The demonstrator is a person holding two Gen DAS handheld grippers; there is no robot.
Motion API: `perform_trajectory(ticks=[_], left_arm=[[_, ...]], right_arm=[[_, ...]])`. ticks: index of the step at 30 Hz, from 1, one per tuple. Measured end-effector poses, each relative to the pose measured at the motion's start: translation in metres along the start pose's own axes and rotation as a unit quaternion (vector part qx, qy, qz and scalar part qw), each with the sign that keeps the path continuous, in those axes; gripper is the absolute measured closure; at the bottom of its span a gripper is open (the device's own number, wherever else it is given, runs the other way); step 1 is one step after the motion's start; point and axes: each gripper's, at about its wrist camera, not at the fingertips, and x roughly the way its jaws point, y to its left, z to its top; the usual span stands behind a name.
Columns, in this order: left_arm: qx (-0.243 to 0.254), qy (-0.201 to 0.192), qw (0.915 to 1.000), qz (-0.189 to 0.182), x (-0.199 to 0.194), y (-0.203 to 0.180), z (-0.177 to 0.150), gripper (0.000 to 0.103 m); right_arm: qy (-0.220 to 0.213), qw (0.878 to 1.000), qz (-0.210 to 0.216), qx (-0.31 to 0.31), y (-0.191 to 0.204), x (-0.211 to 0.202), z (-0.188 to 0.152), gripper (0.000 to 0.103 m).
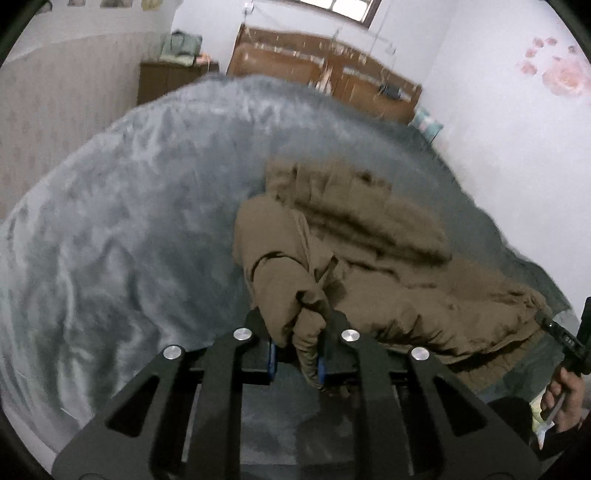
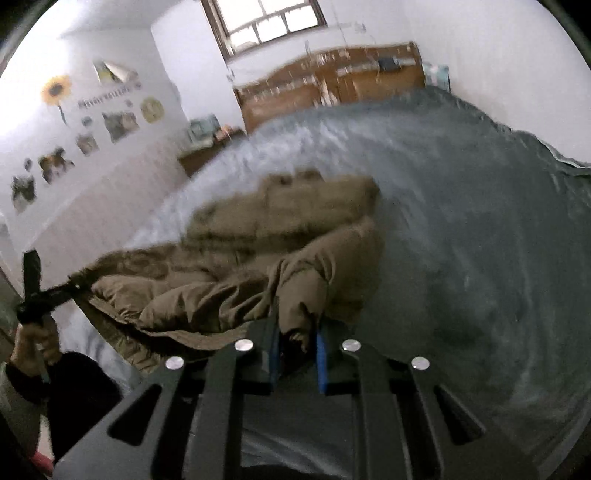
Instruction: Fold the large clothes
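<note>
Our left tongs (image 1: 297,354) are clamped on a bunched fold of the brown padded coat (image 1: 369,258), which lies crumpled on the grey fleece blanket (image 1: 129,221) covering the bed. Our right tongs (image 2: 297,360) pinch another corner of that coat, near the bed's front edge.

A grey plush blanket (image 1: 122,206) covered the bed. A wooden headboard (image 2: 332,77) stood beneath the window (image 2: 269,26). Photos (image 2: 118,123) hung on the wall.
</note>
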Motion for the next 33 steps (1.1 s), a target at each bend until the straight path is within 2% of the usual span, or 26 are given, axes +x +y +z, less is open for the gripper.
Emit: perform_trajectory(ticks=[5, 8, 14, 17, 19, 22, 24, 25, 27, 29, 30, 32, 33], left_arm=[[-0.009, -0.01, 0.9996, -0.024, -0.027, 0.009, 0.007, 0.09], [-0.008, -0.004, 0.9998, -0.018, -0.007, 0.008, 0.021, 0.089], [-0.032, 0.003, 0.9995, -0.004, 0.066, -0.003, 0.069, 0.084], [-0.021, 0.026, 0.9993, 0.015, 0.121, -0.012, 0.096, 0.08], [-0.016, 0.039, 0.9986, 0.033, 0.156, -0.013, 0.112, 0.079], [-0.023, 0.05, 0.9977, 0.039, 0.193, -0.004, 0.122, 0.074], [-0.023, 0.042, 0.9985, 0.029, 0.213, 0.0, 0.129, 0.069], [-0.023, 0.036, 0.9989, 0.019, 0.221, 0.003, 0.128, 0.064], [-0.028, 0.032, 0.9991, -0.001, 0.225, 0.015, 0.12, 0.042], [-0.037, 0.026, 0.999, 0.003, 0.222, 0.023, 0.118, 0.031], [-0.035, 0.019, 0.9992, 0.003, 0.217, 0.024, 0.118, 0.022], [-0.018, -0.022, 0.9989, 0.037, 0.196, 0.026, 0.119, 0.003], [-0.009, -0.045, 0.9971, 0.06, 0.183, 0.026, 0.12, 0.003]], right_arm=[[-0.042, 0.998, 0.032, 0.024, 0.005, -0.03, 0.002, 0.088], [-0.042, 0.998, 0.029, 0.032, 0.002, -0.016, 0.012, 0.088], [-0.044, 0.993, 0.001, 0.112, -0.025, 0.056, 0.052, 0.088], [-0.05, 0.986, -0.044, 0.15, -0.042, 0.1, 0.074, 0.088], [-0.03, 0.984, -0.063, 0.165, -0.05, 0.139, 0.087, 0.088], [-0.003, 0.982, -0.09, 0.167, -0.061, 0.187, 0.1, 0.086], [0.002, 0.981, -0.106, 0.164, -0.069, 0.212, 0.106, 0.085], [-0.002, 0.981, -0.113, 0.159, -0.07, 0.221, 0.108, 0.081], [-0.017, 0.984, -0.106, 0.144, -0.072, 0.236, 0.105, 0.071], [-0.015, 0.987, -0.095, 0.128, -0.069, 0.242, 0.103, 0.054], [-0.03, 0.989, -0.087, 0.114, -0.067, 0.237, 0.105, 0.047], [-0.066, 0.99, -0.074, 0.102, -0.061, 0.218, 0.109, 0.013], [-0.102, 0.988, -0.072, 0.094, -0.059, 0.2, 0.11, 0.008]])
